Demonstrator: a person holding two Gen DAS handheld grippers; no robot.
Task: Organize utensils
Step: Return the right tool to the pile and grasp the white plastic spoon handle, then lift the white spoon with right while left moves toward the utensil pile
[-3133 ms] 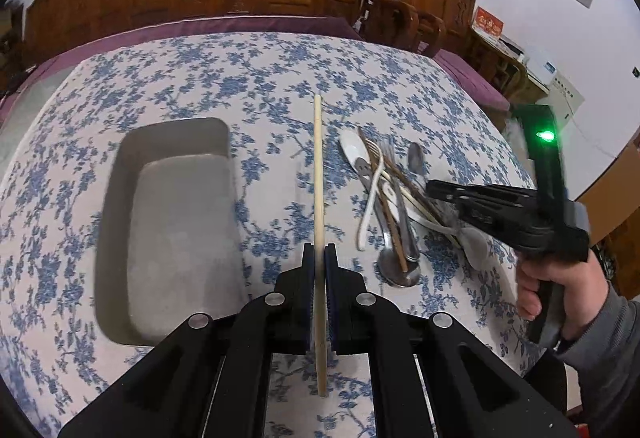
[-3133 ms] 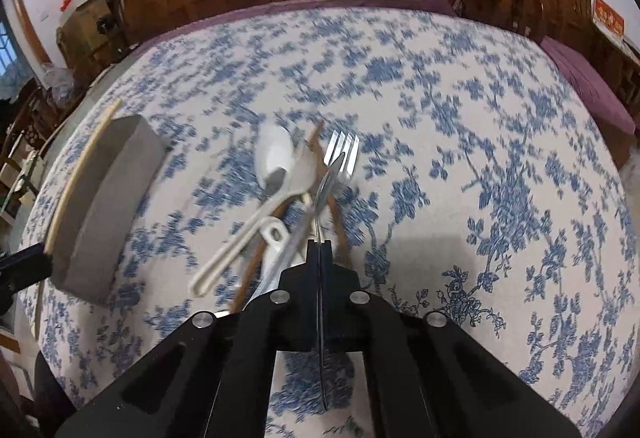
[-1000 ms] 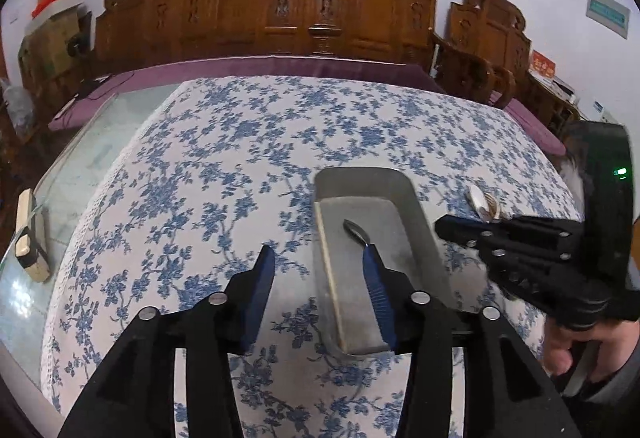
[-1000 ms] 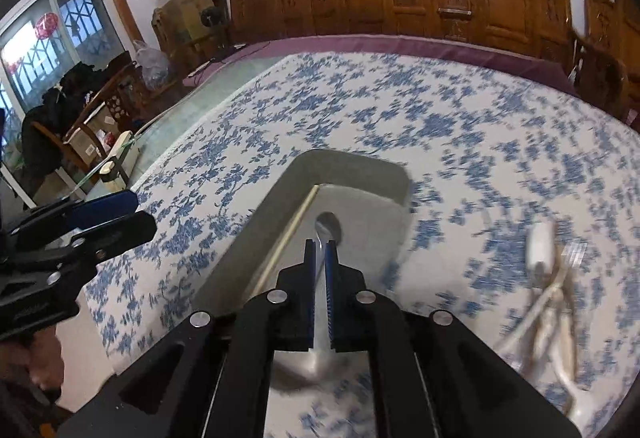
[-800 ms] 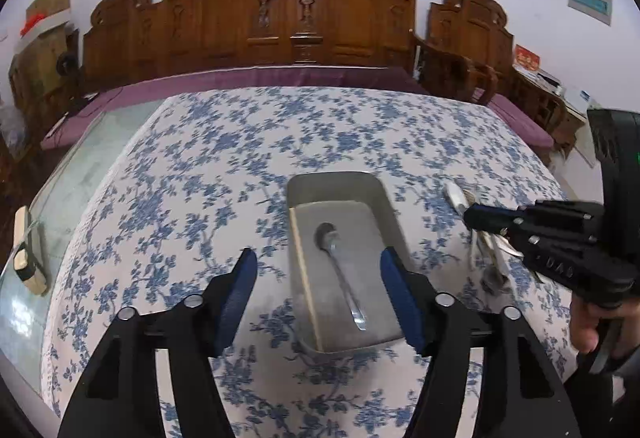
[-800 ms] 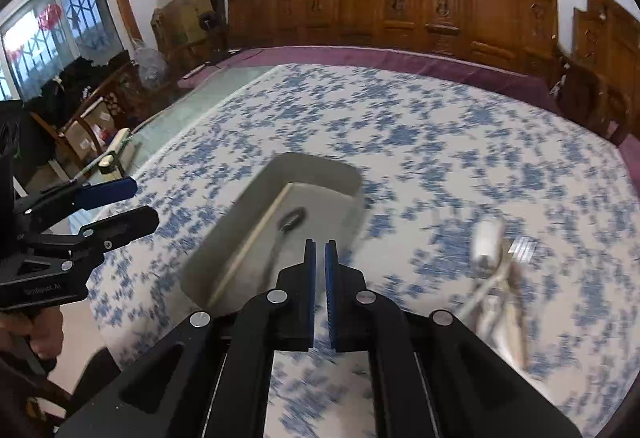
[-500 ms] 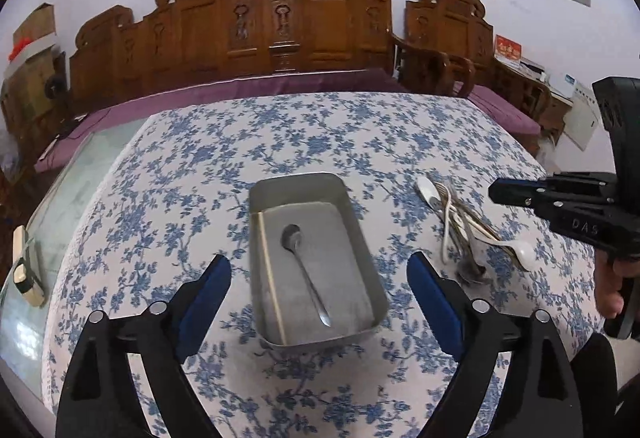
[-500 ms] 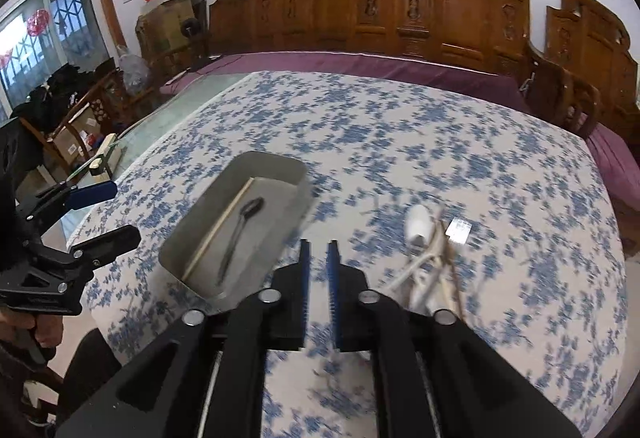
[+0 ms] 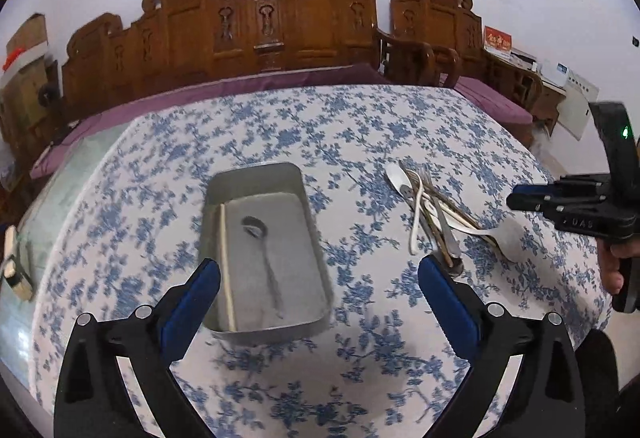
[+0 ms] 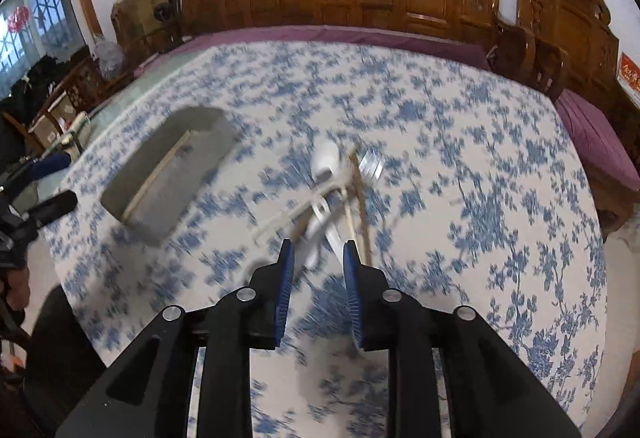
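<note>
Surface (image 9: 360, 125): round, covered with a blue-flowered white cloth.

Tray (image 9: 308, 222): grey metal, rectangular, at centre of the left wrist view. It holds one pale chopstick (image 9: 225, 262) along its 9 o'clock wall and one metal spoon (image 9: 264, 254), bowl toward 12 o'clock.

Utensil pile (image 9: 434, 213): at 3 o'clock of the tray, well apart from it. White spoons, a fork, a metal handle and brown sticks lie crossed on the cloth. In the right wrist view the pile (image 10: 340, 189) is blurred.

Left gripper (image 9: 318, 274): jaws spread wide, empty, held above the near end of the tray.

Right gripper (image 10: 318, 250): jaws parted, nothing between them, near the close end of the pile. It shows at 3 o'clock in the left wrist view (image 9: 516, 201).
</note>
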